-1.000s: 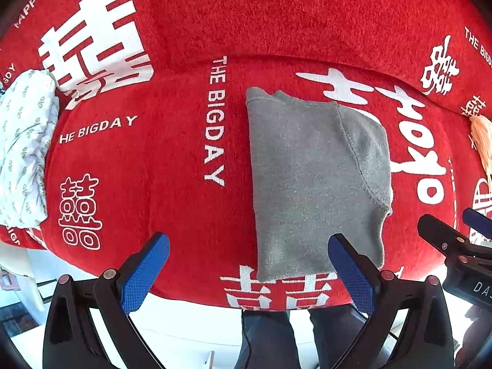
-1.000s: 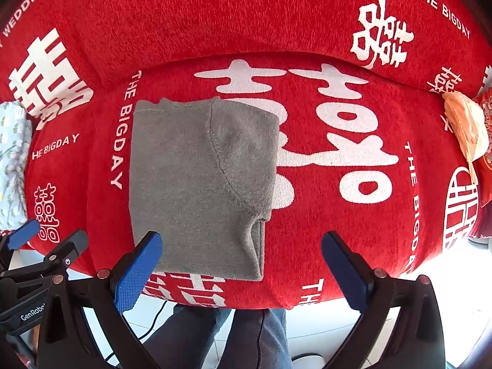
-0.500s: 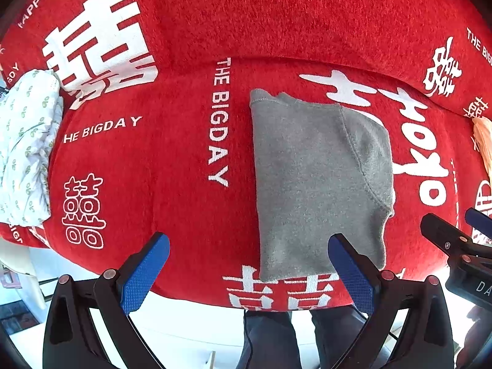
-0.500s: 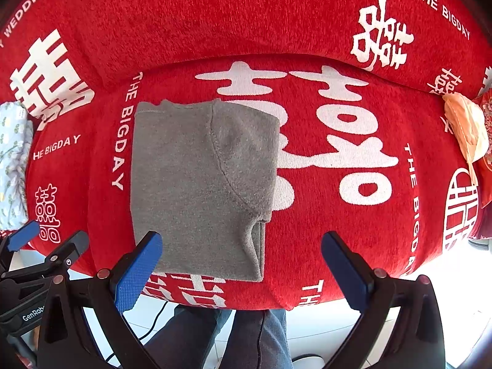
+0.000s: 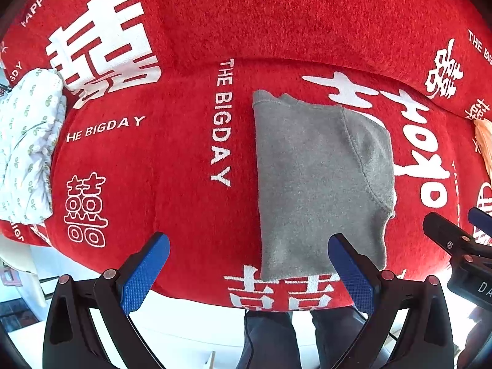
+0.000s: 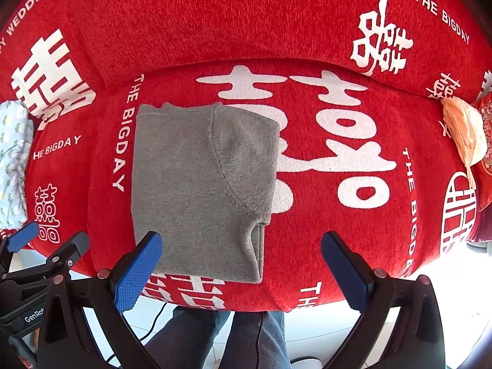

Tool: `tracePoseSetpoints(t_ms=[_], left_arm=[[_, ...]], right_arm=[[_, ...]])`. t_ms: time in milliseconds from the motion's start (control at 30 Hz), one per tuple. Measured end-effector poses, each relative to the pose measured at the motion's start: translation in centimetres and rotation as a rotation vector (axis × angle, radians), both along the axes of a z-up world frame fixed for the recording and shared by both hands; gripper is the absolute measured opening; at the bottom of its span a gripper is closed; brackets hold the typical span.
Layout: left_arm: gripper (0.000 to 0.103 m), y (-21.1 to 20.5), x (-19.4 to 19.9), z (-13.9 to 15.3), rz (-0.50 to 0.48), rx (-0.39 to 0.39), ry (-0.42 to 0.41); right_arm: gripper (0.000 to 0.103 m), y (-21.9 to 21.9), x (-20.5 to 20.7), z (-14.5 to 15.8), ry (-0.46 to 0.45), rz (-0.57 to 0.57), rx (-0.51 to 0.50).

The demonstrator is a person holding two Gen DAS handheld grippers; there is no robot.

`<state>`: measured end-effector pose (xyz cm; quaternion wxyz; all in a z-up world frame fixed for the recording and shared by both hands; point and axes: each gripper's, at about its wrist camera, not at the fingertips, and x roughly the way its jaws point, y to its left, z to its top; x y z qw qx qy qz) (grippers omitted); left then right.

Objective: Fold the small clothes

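A folded grey garment (image 5: pixel 319 181) is lying flat on the red cover (image 5: pixel 172 166), near its front edge. The left gripper (image 5: pixel 249 272) and right gripper (image 6: pixel 241 272) are hovering over that edge, fingers spread wide, holding nothing. White patterned cloth (image 5: pixel 26 150) is lying far left, orange cloth (image 6: pixel 464 132) far right.

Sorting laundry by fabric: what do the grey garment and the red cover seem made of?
Grey garment: looks like matte fleece or sweatshirt knit, with a fuzzy nap and stitched seams. Red cover: seemingly plush chenille-like weave, with short pile and white lettering worked in.
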<state>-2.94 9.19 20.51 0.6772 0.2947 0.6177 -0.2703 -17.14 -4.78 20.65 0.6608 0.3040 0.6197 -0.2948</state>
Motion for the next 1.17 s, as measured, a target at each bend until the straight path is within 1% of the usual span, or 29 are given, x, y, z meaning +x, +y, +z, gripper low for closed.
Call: tracePoseSetpoints(t_ms=[867, 1033, 1167], left_arm=[[0.103, -0.31, 0.24, 0.35, -0.009, 0.003, -0.029], [0.103, -0.50, 0.50, 0.86, -0.009, -0.018, -0.049], [0.103, -0.78, 0.58, 0.91, -0.015, -0.019, -0.053]], right_arm=[[0.103, -0.16, 0.04, 0.18, 0.016, -0.008, -0.018], [0.103, -0.18, 0.08, 0.17, 0.016, -0.011, -0.017], [0.103, -0.37, -0.03, 0.00, 0.017, -0.009, -0.016]])
